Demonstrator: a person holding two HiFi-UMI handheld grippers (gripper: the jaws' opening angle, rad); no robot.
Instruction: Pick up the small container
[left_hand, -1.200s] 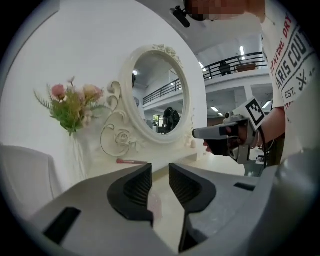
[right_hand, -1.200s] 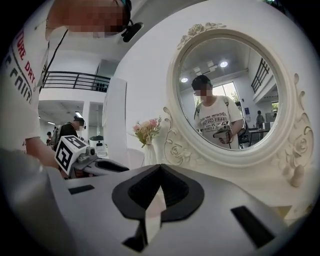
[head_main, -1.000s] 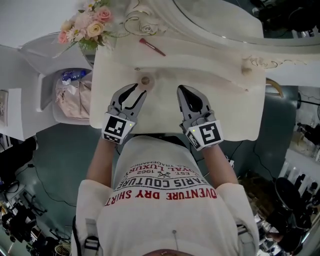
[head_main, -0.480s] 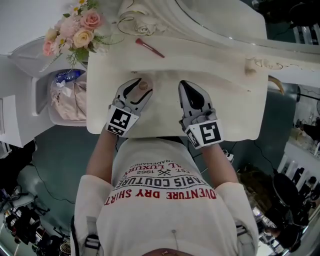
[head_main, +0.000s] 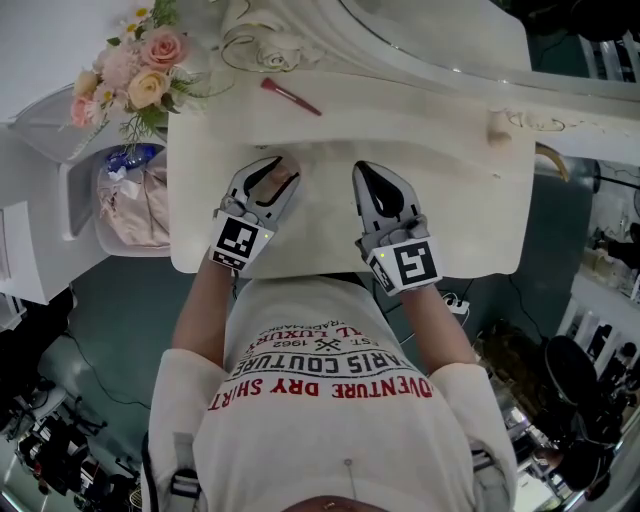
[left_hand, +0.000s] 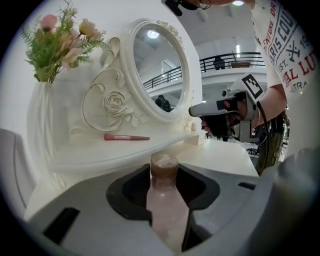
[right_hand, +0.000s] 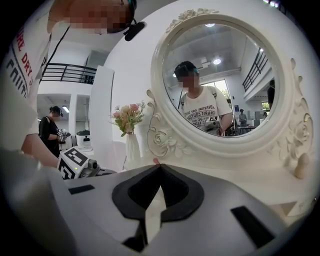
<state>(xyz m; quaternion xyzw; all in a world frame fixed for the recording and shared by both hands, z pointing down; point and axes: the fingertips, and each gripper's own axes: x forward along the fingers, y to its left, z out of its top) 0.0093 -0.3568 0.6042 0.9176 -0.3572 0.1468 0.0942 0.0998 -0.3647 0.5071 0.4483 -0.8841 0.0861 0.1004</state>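
Observation:
The small container (head_main: 281, 178), a pale pink bottle with a brown cap (left_hand: 164, 167), stands on the cream dressing table (head_main: 460, 210). My left gripper (head_main: 277, 166) has it between its jaws, which are closing around it. In the left gripper view the bottle nearly fills the gap, with a thin dark strip still showing along the right jaw. My right gripper (head_main: 361, 172) rests over the table a little to the right, shut with nothing in it (right_hand: 159, 169).
A pink makeup brush (head_main: 283, 96) lies on the raised shelf behind the bottle. A vase of flowers (head_main: 128, 75) stands at the table's left corner below the oval mirror (left_hand: 157, 70). A bin with bags (head_main: 130, 205) sits left of the table.
My left gripper moved forward until its jaws came around the container, which earlier stood just beyond their tips. The right gripper stayed almost still.

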